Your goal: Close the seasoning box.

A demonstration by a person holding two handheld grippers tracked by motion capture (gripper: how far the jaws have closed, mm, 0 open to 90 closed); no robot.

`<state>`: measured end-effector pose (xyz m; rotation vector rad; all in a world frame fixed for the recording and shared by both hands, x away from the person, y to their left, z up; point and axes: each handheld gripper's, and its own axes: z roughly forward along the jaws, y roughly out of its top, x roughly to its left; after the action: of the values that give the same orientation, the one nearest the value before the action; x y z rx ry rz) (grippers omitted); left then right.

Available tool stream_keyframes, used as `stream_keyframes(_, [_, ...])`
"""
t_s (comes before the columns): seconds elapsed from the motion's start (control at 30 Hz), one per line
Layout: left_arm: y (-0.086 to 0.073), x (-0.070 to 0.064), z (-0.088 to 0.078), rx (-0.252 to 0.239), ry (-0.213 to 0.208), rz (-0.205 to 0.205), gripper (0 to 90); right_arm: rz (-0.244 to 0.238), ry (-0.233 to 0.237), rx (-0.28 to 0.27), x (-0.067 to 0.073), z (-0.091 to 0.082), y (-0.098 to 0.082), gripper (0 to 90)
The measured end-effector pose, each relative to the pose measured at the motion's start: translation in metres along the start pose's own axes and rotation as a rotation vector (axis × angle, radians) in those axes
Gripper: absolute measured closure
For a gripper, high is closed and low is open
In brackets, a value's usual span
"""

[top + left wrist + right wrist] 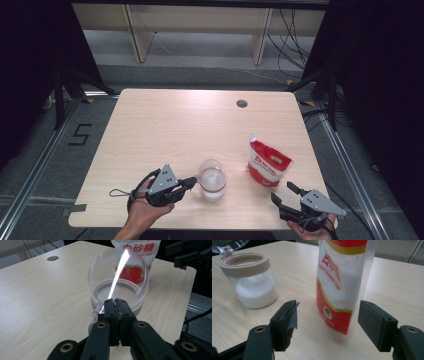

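Observation:
A clear jar (213, 189) with a beige rim, part full of white sugar, stands near the table's front edge. Its clear domed lid (210, 167) is swung up on its hinge. My left gripper (191, 182) is shut on the lid's lower edge beside the hinge; in the left gripper view the lid (100, 267) rises just past my gripper (116, 302). A red and white sugar bag (268, 165) stands upright to the jar's right. My right gripper (282, 192) is open just short of the bag (342, 277), one finger toward each side, with the jar (253, 285) off to the left.
The wooden table (165, 125) has a round cable hole (242, 103) at the back right. Black frame posts and cables stand beyond the far edge. The table's right edge lies close behind the bag.

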<state>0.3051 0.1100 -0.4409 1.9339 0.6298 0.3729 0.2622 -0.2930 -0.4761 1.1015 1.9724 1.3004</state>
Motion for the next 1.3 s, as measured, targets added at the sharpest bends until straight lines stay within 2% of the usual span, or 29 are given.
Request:
stream_keyframes(0.03, [0.0, 0.0, 0.0, 0.001, -0.004, 0.013, 85.1, 0.001, -0.002, -0.004, 0.0, 0.0, 0.0, 32.6])
stream_keyframes(0.13, [-0.001, -0.002, 0.0, 0.007, -0.01, -0.012, 76.9, -0.002, 0.001, 0.0, 0.0, 0.0, 0.0, 32.6])
stream_keyframes(0.2, [-0.002, 0.0, -0.001, 0.009, -0.017, -0.006, 64.0, 0.001, 0.006, 0.001, 0.0, 0.0, 0.0, 32.5])
stream_keyframes(0.23, [-0.003, 0.0, -0.001, 0.016, -0.018, -0.004, 60.7, -0.001, 0.002, 0.0, 0.0, 0.0, 0.0, 32.4])
stream_keyframes(0.3, [-0.006, -0.002, -0.003, 0.025, -0.006, -0.051, 50.2, 0.009, 0.008, -0.006, 0.001, 0.0, 0.0, 32.4])
stream_keyframes(0.4, [-0.009, 0.0, -0.005, 0.034, 0.0, -0.054, 38.9, 0.006, 0.017, -0.012, 0.0, 0.0, 0.0, 32.2])
stream_keyframes(0.43, [-0.01, -0.001, -0.005, 0.034, 0.005, -0.075, 36.0, 0.011, 0.015, -0.017, 0.0, 0.0, 0.0, 32.2])
stream_keyframes(0.5, [-0.012, -0.001, -0.006, 0.044, 0.002, -0.076, 31.6, 0.036, 0.017, -0.007, 0.002, 0.0, -0.001, 32.1])
stream_keyframes(0.57, [-0.014, 0.001, -0.006, 0.041, -0.002, -0.047, 28.9, 0.044, 0.016, 0.0, 0.003, -0.001, 0.0, 31.9])
stream_keyframes(0.6, [-0.016, 0.0, -0.006, 0.05, 0.005, -0.073, 27.4, 0.015, 0.02, -0.012, 0.001, 0.0, 0.0, 31.7])
stream_keyframes(0.63, [-0.018, 0.0, -0.005, 0.053, 0.009, -0.081, 25.9, 0.008, 0.016, -0.013, 0.0, 0.0, 0.0, 31.6])
stream_keyframes(0.7, [-0.021, 0.001, -0.005, 0.059, 0.014, -0.077, 23.4, 0.008, 0.023, -0.016, 0.0, 0.001, 0.0, 31.1])
stream_keyframes(0.73, [-0.022, 0.003, -0.005, 0.061, 0.01, -0.054, 22.7, 0.012, 0.026, -0.014, 0.0, 0.0, 0.0, 30.8])
stream_keyframes(0.77, [-0.024, 0.002, -0.005, 0.054, 0.012, -0.083, 22.4, 0.021, 0.033, -0.014, 0.001, 0.0, 0.0, 30.3])
stream_keyframes(0.8, [-0.025, 0.003, -0.006, 0.064, 0.017, -0.07, 21.5, 0.018, 0.038, -0.017, 0.001, 0.001, 0.001, 29.5])
stream_keyframes(0.87, [-0.028, 0.003, -0.006, 0.064, 0.011, -0.078, 20.2, 0.02, 0.05, -0.028, 0.001, 0.002, 0.001, 27.5])
stream_keyframes(0.93, [-0.03, 0.003, -0.007, 0.06, 0.006, -0.081, 19.6, 0.01, 0.047, -0.01, 0.001, 0.002, 0.0, 24.8])
stream_keyframes(0.97, [-0.03, 0.003, -0.007, 0.064, 0.005, -0.068, 18.2, 0.014, 0.051, -0.002, 0.001, 0.002, 0.0, 23.1])
stream_keyframes(1.0, [-0.031, 0.005, -0.009, 0.086, 0.007, -0.03, 17.0, 0.01, 0.064, -0.001, 0.0, 0.003, 0.0, 22.2])
stream_keyframes(1.03, [-0.033, 0.004, -0.008, 0.065, -0.002, -0.045, 16.9, 0.011, 0.073, 0.008, 0.001, 0.003, 0.0, 21.5])
stream_keyframes(1.07, [-0.034, 0.004, -0.008, 0.066, 0.003, -0.046, 16.9, 0.019, 0.074, 0.003, 0.002, 0.004, 0.0, 19.8])
stream_keyframes(1.1, [-0.036, 0.003, -0.008, 0.067, 0.008, -0.074, 16.8, 0.02, 0.084, 0.008, 0.002, 0.003, 0.001, 18.7])
stream_keyframes(1.13, [-0.037, 0.003, -0.009, 0.072, 0.013, -0.07, 16.8, 0.004, 0.08, 0.002, 0.002, 0.003, 0.001, 18.5])
stream_keyframes(1.17, [-0.039, 0.004, -0.008, 0.062, 0.013, -0.074, 16.8, 0.012, 0.09, 0.008, 0.003, 0.003, 0.001, 18.0])
stream_keyframes(1.3, [-0.044, 0.007, -0.011, 0.085, 0.021, -0.058, 16.2, 0.01, 0.082, 0.02, 0.002, 0.004, 0.0, 17.4])
